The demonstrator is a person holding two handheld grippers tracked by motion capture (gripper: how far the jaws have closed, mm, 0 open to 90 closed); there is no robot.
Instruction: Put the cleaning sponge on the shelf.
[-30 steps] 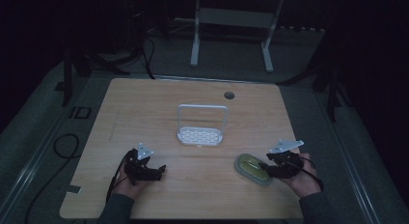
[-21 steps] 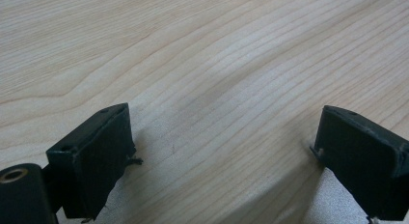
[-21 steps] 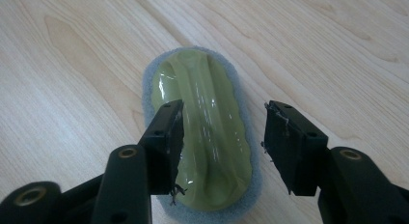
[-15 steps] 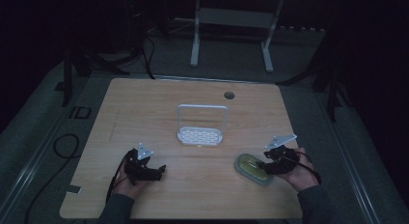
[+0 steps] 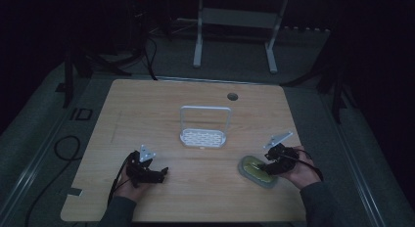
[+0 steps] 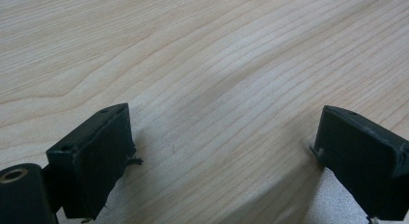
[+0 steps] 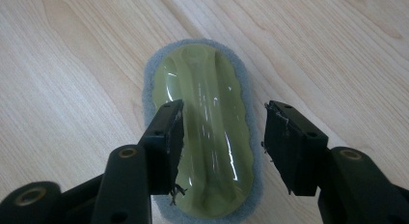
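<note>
High view: the light wooden table (image 5: 147, 114) has bare surface between both grippers and around the white wire-handled rack (image 5: 204, 127) at centre. An oval yellow-green scrubber with a grey pad base (image 5: 255, 170) lies near the front right edge. The right gripper (image 7: 222, 137) is spread wide, jaws straddling the scrubber's ridge, pads apart from it. The left gripper (image 6: 222, 142) is wide open over bare wood, holding nothing.

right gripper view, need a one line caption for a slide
Open right tongs poised over a green-handled scrubber with a grey pad, lying flat on the wooden table.
</note>
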